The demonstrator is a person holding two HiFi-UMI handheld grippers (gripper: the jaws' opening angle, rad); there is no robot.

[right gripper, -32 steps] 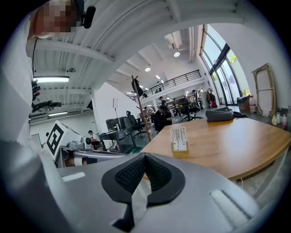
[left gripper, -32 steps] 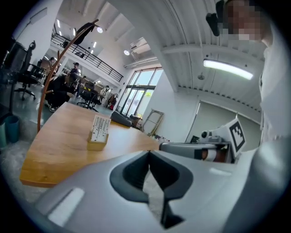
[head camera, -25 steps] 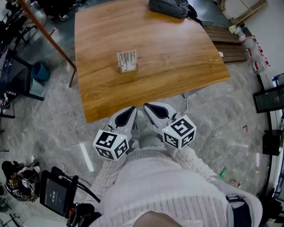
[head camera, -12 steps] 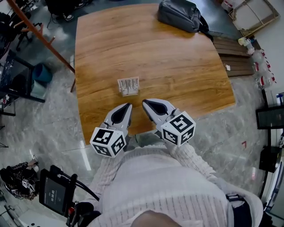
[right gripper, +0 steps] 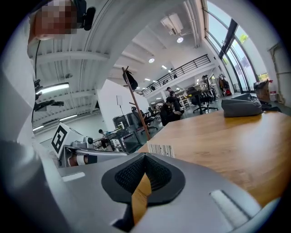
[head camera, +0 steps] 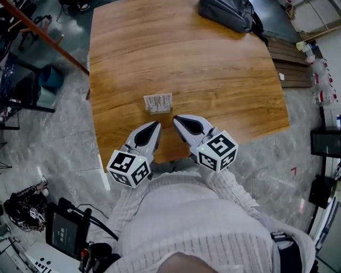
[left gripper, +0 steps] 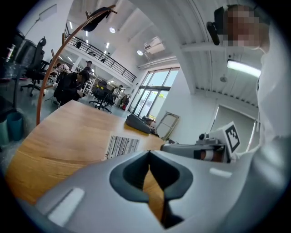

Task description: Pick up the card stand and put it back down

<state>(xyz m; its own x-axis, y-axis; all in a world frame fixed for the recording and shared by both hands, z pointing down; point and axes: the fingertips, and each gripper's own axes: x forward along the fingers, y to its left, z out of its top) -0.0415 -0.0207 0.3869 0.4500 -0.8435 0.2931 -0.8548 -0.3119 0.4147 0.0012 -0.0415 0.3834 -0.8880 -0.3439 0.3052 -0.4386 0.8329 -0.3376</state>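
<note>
A wooden table [head camera: 224, 80] with rounded corners stands on a grey marbled floor [head camera: 58, 144]. The card stand [head camera: 158, 103] sits upright on the wood, close to the near edge. Well beyond the card stand, off to its right at the far edge, lies a dark bag [head camera: 226, 13]

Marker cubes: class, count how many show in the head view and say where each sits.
2. One marker cube rides the back of the left tool, the other the back of the right tool. None appears hidden.
</note>
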